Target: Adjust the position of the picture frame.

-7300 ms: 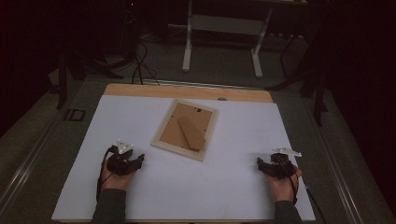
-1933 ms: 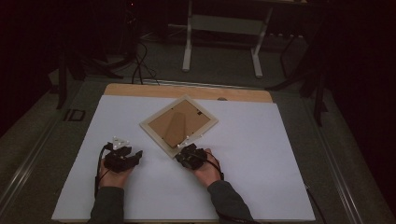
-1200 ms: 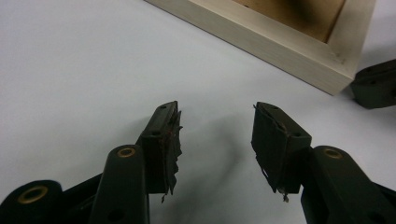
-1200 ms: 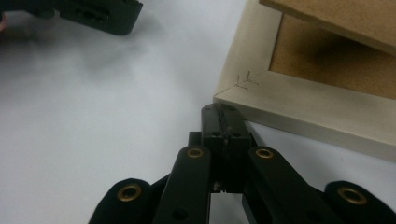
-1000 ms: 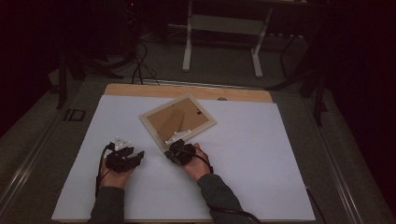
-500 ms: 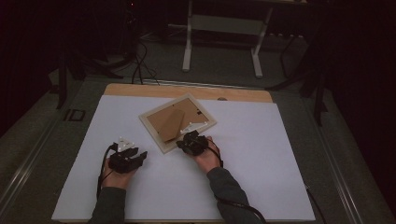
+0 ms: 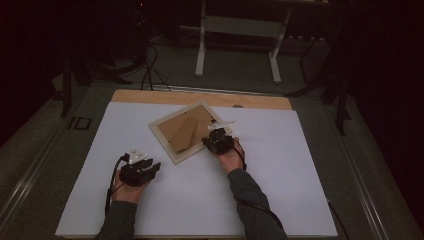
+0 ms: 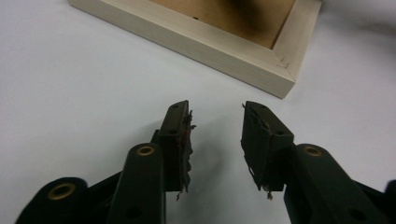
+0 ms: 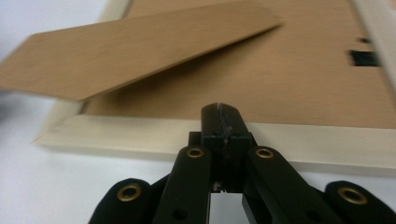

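Surface (image 7: 300,200): there was one, big and white, with a strip of wood along its far edge.
Picture frame (image 7: 172,150): there was one. It lay face down near the middle of the surface, a bit to the left, turned at a slant. Its pale wood edge went round a brown back.
Change in the frame: at the start it lay more to the right and at a different slant. Since then it had slid left and turned.
Stand flap (image 9: 140,51): there was one, a brown board on the back of the frame, tilted up a little off the back.
Hands: there were two, and each held one gripper.
Right gripper (image 7: 218,141): it was at the frame's right edge. Its jaws were pressed tight together with nothing between them, and the tip sat right at the pale edge (image 9: 327,144).
Change in the right gripper: at the start it was far off by the right side of the surface. Just before now it was at the frame's near corner, and it had moved along to the right.
Left gripper (image 8: 217,135): it sat low on the surface, near the frame's near corner (image 8: 285,79) but not touching it. Its jaws were partly open with nothing between them, and they had just been closing.
Change in the left gripper: it had stayed in almost the same spot.
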{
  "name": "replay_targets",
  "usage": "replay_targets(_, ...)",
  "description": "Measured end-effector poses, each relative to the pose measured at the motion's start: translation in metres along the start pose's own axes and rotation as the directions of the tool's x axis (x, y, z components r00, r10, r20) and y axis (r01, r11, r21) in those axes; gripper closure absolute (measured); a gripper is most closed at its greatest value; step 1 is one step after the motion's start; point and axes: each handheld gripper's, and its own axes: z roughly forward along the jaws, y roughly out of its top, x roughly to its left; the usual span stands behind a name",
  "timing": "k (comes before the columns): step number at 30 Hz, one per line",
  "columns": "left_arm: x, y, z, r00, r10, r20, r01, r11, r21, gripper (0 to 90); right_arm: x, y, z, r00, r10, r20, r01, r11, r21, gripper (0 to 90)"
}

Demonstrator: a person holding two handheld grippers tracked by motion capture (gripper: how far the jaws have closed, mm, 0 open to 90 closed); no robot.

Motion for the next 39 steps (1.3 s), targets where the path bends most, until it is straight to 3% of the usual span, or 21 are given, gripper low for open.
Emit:
replay_targets(8, -0.003, 0.000, 0.002, 0.9998, 0.015, 0.010, -0.015, 0.9999, 0.005, 70.6, -0.024, 0.006, -0.002, 0.9966, 0.015, 0.081, -0.016, 1.000, 0.003, 90.0)
replay_targets(12, -0.006, 0.000, 0.003, 0.9994, 0.029, 0.019, -0.029, 0.9995, 0.010, 72.8, -0.039, 0.008, -0.003, 0.9905, 0.089, 0.105, -0.087, 0.996, -0.021, 90.0)
replay_targets(15, -0.008, 0.001, 0.004, 0.9992, 0.032, 0.025, -0.032, 0.9993, 0.021, 74.7, -0.045, 0.010, -0.002, 0.9877, 0.093, 0.126, -0.092, 0.996, -0.018, 90.0)
replay_targets(24, -0.015, 0.003, 0.007, 0.9961, 0.078, 0.042, -0.080, 0.9952, 0.056, 89.7, -0.051, 0.021, 0.004, 0.9844, 0.072, 0.161, -0.072, 0.997, -0.004, 90.0)
replay_targets(33, -0.023, 0.004, 0.009, 0.9928, 0.104, 0.060, -0.107, 0.9927, 0.056, 90.0, -0.054, 0.023, 0.014, 0.9796, 0.076, 0.186, -0.085, 0.996, 0.039, 90.0)
replay_targets(39, -0.027, 0.004, 0.011, 0.9911, 0.116, 0.065, -0.119, 0.9911, 0.059, 90.0, -0.059, 0.018, 0.017, 0.9756, 0.129, 0.177, -0.138, 0.990, 0.040, 90.0)
